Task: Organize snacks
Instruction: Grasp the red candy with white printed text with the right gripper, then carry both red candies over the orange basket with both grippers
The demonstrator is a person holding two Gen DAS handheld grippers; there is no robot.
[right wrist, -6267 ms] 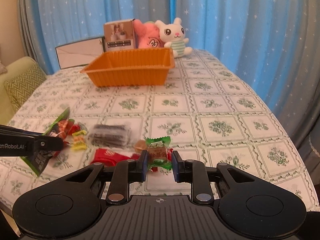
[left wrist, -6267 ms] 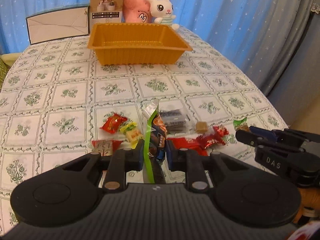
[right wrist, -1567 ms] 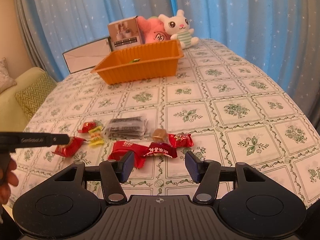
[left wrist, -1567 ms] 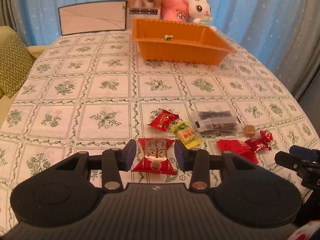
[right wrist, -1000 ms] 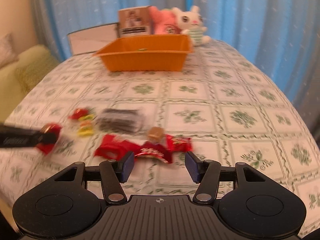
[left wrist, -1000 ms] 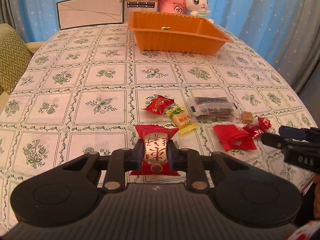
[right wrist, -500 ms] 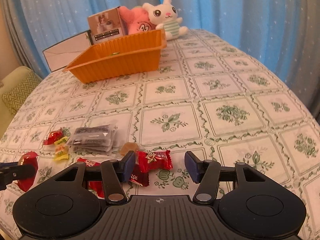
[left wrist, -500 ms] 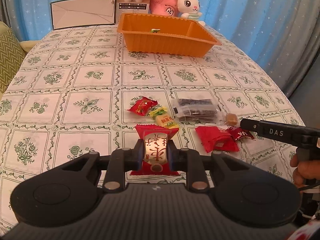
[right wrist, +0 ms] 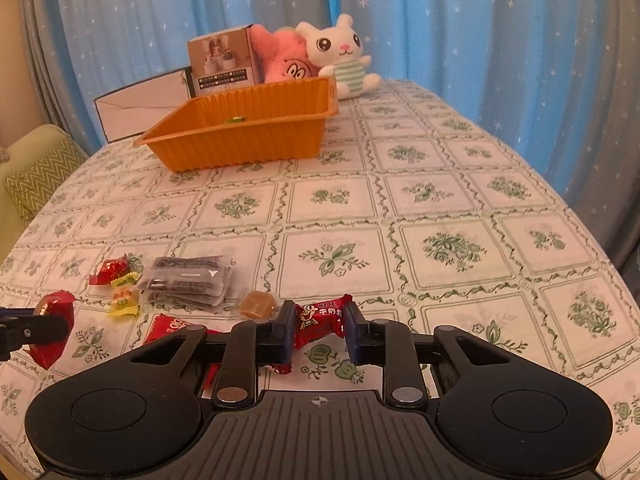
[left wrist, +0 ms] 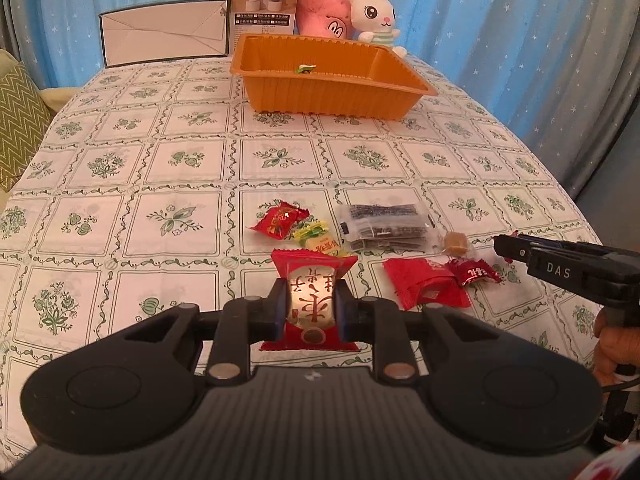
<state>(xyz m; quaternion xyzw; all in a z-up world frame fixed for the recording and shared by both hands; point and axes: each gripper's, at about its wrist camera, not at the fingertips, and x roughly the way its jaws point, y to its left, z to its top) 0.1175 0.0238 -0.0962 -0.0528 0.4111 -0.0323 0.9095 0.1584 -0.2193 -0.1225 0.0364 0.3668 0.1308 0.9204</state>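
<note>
Snacks (left wrist: 382, 226) lie on the table (left wrist: 180, 160) before the tray (left wrist: 328, 96); toys (left wrist: 370, 14) stand behind.

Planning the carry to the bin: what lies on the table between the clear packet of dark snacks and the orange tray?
Nothing: only bare tablecloth separates the clear packet from the orange tray, in both wrist views.

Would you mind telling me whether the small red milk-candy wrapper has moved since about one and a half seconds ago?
Cannot tell: the small red milk-candy wrapper remains beside the brown toffee; the closing right gripper now brackets it.

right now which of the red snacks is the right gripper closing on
The small red milk candy with the cartoon face, between the right gripper pads; the other red packets lie to its left.
</note>
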